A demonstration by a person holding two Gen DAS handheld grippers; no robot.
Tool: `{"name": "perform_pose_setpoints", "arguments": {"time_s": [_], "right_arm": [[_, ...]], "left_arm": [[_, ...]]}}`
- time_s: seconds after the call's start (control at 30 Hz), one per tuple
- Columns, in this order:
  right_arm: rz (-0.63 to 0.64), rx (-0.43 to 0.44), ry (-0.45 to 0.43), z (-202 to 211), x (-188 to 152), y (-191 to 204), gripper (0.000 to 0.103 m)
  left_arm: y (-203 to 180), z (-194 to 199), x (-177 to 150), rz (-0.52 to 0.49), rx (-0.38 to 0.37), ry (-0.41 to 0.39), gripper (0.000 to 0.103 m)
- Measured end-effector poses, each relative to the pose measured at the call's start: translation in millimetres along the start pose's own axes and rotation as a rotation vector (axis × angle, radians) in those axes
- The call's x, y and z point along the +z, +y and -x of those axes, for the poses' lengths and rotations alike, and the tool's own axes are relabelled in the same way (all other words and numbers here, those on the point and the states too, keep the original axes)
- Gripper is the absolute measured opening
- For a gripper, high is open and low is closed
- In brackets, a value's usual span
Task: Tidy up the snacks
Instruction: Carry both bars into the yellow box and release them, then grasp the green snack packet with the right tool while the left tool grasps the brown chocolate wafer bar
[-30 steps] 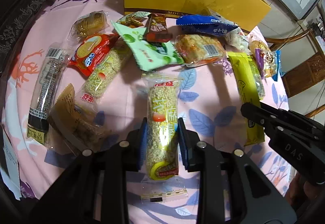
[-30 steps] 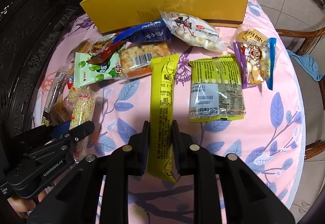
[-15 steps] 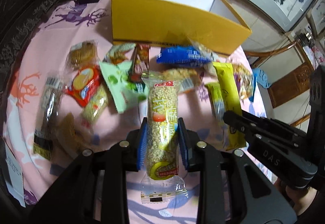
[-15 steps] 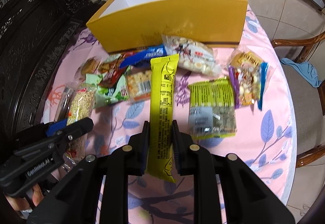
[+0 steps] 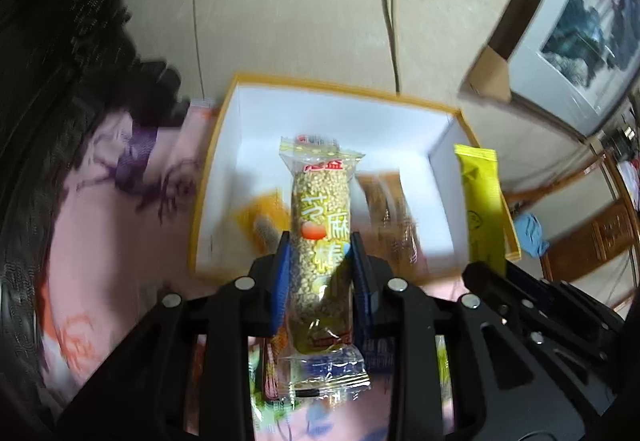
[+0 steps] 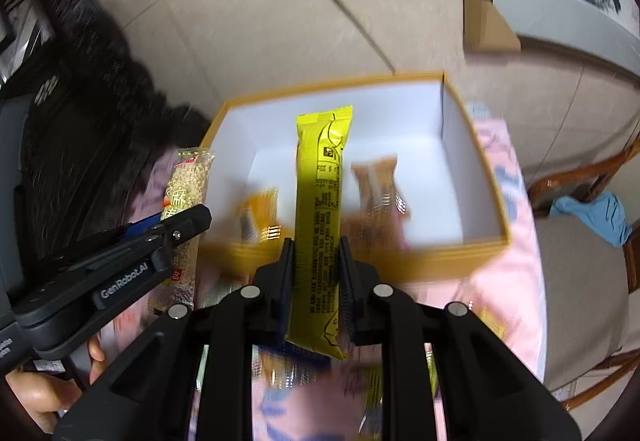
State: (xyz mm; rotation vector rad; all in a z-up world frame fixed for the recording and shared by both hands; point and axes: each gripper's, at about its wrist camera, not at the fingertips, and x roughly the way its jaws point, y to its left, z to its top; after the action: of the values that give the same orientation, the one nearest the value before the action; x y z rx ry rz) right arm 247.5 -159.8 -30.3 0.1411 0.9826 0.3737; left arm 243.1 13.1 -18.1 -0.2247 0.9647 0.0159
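Note:
My left gripper point(image 5: 319, 241) is shut on a clear-wrapped sesame stick packet point(image 5: 320, 225), held lengthwise above the near side of the yellow box point(image 5: 212, 161). My right gripper point(image 6: 316, 247) is shut on a long yellow snack bar point(image 6: 322, 201), also over the box point(image 6: 476, 145). The box is white inside and holds an orange packet point(image 6: 260, 213) and a brown packet point(image 6: 378, 185), both blurred. The yellow bar point(image 5: 482, 201) shows at the right of the left wrist view, and the sesame packet point(image 6: 188, 193) at the left of the right wrist view.
The box stands at the far edge of a pink patterned tablecloth point(image 5: 120, 201). Other snack packets lie blurred below the grippers. Dark carved furniture point(image 6: 60, 121) is on the left, a wooden chair point(image 6: 580, 241) with a blue cloth on the right. A hand point(image 6: 36, 397) holds the left gripper.
Both grippers have lifted their packets off the table and carried them forward and up over the open yellow box. The loose snacks have dropped out of sight below.

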Motion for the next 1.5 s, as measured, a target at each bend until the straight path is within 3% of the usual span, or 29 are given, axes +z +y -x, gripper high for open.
{"name": "perform_pose_setpoints", "arguments": {"time_s": [0.1, 0.3, 0.37, 0.4, 0.47, 0.6, 0.77, 0.97, 1.1, 1.23, 1.37, 1.5], "right_arm": [[-0.013, -0.01, -0.019, -6.2, 27.9, -5.2, 0.021], [0.006, -0.028, -0.027, -11.0, 52.4, -9.4, 0.025], [0.011, -0.047, -0.019, -15.8, 57.4, -9.8, 0.051], [0.009, -0.078, -0.034, -14.9, 59.1, -11.8, 0.057], [-0.004, -0.075, -0.058, -10.3, 58.9, -16.8, 0.058], [0.002, -0.064, -0.044, -5.3, 54.8, -23.9, 0.058], [0.038, -0.061, -0.015, 9.0, 25.1, -31.5, 0.058], [0.035, -0.07, 0.112, 2.0, -48.5, -41.8, 0.058], [-0.018, -0.059, 0.24, -18.0, -115.4, -48.4, 0.058], [-0.036, -0.106, 0.302, -35.9, -157.8, -49.3, 0.058], [-0.057, -0.147, 0.291, -39.3, -171.3, -56.4, 0.058], [-0.055, -0.154, 0.281, -44.0, -170.7, -58.3, 0.066]], "left_arm": [[-1.5, -10.3, 23.6, 0.011, 0.011, 0.008, 0.028], [-4.1, -18.0, 40.0, -0.008, 0.004, 0.015, 0.032], [-6.7, -17.0, 43.4, -0.028, -0.001, 0.007, 0.075], [-7.1, -13.4, 45.2, -0.036, 0.03, -0.02, 0.079], [-5.7, -6.5, 48.2, -0.043, 0.017, -0.052, 0.09], [3.5, 2.5, 45.3, -0.011, -0.017, -0.047, 0.091], [15.4, 18.1, 19.1, 0.02, -0.03, -0.046, 0.091], [27.5, 30.5, -39.3, 0.065, -0.047, -0.015, 0.091], [40.0, 36.3, -88.4, 0.097, -0.043, 0.028, 0.091], [51.3, 39.6, -137.9, 0.116, -0.041, 0.087, 0.091], [56.4, 46.1, -178.4, 0.087, -0.031, 0.142, 0.091], [60.4, 48.3, -196.3, 0.079, -0.023, 0.18, 0.091]]}}
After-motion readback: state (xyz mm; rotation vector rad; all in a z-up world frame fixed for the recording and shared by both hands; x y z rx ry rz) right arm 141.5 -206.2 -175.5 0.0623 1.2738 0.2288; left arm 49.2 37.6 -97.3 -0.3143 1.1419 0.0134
